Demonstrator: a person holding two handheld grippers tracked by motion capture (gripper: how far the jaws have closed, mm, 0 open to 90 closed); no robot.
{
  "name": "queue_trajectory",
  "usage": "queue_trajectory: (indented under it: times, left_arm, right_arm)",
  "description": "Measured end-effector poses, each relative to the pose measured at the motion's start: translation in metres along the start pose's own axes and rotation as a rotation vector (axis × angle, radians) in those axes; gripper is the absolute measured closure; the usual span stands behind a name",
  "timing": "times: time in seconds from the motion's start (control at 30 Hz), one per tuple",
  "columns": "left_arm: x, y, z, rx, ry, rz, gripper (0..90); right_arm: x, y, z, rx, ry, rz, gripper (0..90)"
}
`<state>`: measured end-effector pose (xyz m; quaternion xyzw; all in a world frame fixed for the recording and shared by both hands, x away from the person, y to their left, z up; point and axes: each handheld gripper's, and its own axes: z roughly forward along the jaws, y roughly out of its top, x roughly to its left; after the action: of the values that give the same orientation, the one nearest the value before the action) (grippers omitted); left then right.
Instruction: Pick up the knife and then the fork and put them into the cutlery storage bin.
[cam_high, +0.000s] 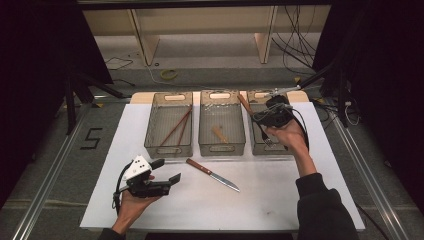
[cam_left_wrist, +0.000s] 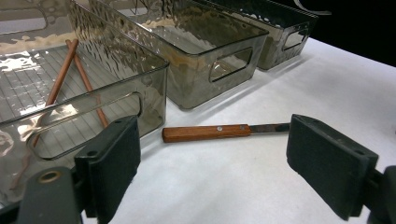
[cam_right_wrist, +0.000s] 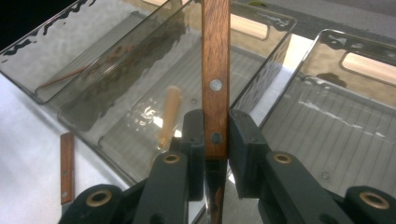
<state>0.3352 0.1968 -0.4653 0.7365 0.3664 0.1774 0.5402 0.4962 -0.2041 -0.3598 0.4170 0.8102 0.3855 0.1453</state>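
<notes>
One claw (cam_right_wrist: 215, 140) clamping fork handle (cam_right_wrist: 215, 70) — over tray (cam_right_wrist: 336, 121)

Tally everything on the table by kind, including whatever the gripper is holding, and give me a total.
Clear bins: 3
Chopsticks, in the left bin: 2
Small wooden piece, in the middle bin: 1
Knife, on the table: 1
Wooden-handled utensil, clamped in the right gripper: 1
Total: 8
</notes>
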Motion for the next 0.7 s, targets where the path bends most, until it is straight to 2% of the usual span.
queue_trajectory:
  times: [0.7]
  left_arm:
    - [0.000,0.000,0.000,-0.002,0.000,0.000,17.0]
  right_arm:
    - [-0.030,0.009,0.009,0.023,-0.078,0.062,77.6]
